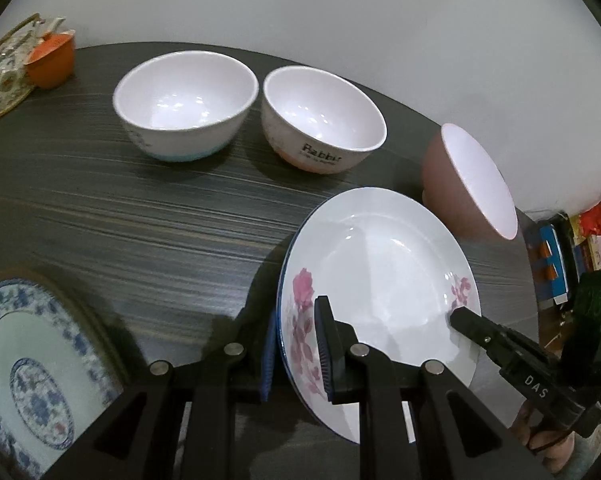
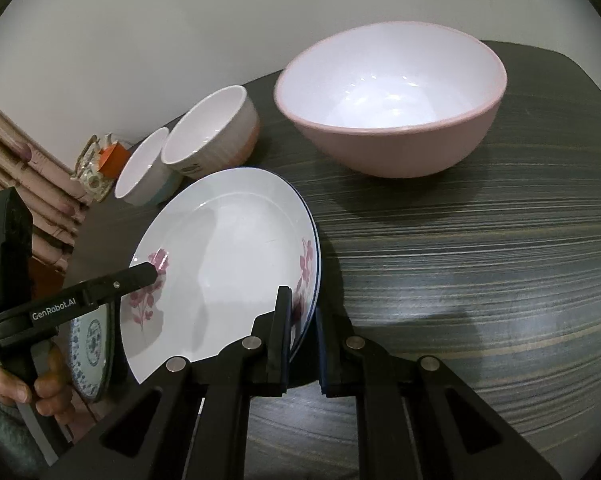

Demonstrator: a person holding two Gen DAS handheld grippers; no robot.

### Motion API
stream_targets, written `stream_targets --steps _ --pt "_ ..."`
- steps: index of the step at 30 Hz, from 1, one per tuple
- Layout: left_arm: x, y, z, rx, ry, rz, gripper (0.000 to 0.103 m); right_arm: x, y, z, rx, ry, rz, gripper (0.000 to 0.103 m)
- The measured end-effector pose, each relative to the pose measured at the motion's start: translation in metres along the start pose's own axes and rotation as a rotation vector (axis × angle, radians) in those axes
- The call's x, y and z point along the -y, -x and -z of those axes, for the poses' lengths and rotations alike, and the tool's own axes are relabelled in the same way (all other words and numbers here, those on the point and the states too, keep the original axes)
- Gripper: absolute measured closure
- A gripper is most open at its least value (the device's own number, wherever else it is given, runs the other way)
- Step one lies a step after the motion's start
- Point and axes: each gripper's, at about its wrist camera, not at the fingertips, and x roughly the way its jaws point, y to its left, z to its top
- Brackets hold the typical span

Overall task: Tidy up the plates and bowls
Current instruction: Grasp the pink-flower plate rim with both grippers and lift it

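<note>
A white plate with pink flowers [image 1: 380, 264] [image 2: 228, 248] hangs tilted above the dark table, held from both sides. My left gripper [image 1: 296, 352] is shut on its left rim, and in the right wrist view its finger [image 2: 140, 274] lies over the flower print. My right gripper [image 2: 302, 344] is shut on the opposite rim, showing as a black tip [image 1: 460, 318] in the left wrist view. A blue edge runs under the plate's rim; I cannot tell whether that is a second plate. A blue-and-white patterned plate [image 1: 28, 380] [image 2: 92, 344] lies low on the left.
Two white bowls [image 1: 184, 104] [image 1: 320, 120] stand at the back of the wood-grain table [image 1: 140, 220]. A large pink bowl [image 1: 468, 184] [image 2: 388, 108] sits at the right. An orange cup [image 1: 52, 60] and a teapot [image 1: 4, 64] occupy the far left corner. Hands grip both handles.
</note>
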Motion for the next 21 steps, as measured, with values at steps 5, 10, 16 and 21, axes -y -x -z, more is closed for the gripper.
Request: stream_targets --steps 5,10,16,21 --pt "-0.010 0.020 0.011 0.028 0.014 -0.014 0.085 -0.020 0.012 0.004 0.018 0.030 -0.016 0.092" --pt "-0.029 0.053 0.017 0.074 0.045 -0.031 0.085 -0.049 0.019 0.004 0.036 0.071 -0.044 0.092" --pt "-0.065 0.087 0.025 0.115 0.095 -0.057 0.085 -0.090 0.018 0.010 0.034 0.133 -0.084 0.092" --pt "-0.103 0.116 0.037 0.147 0.149 -0.099 0.085 -0.132 0.010 0.015 0.018 0.192 -0.123 0.091"
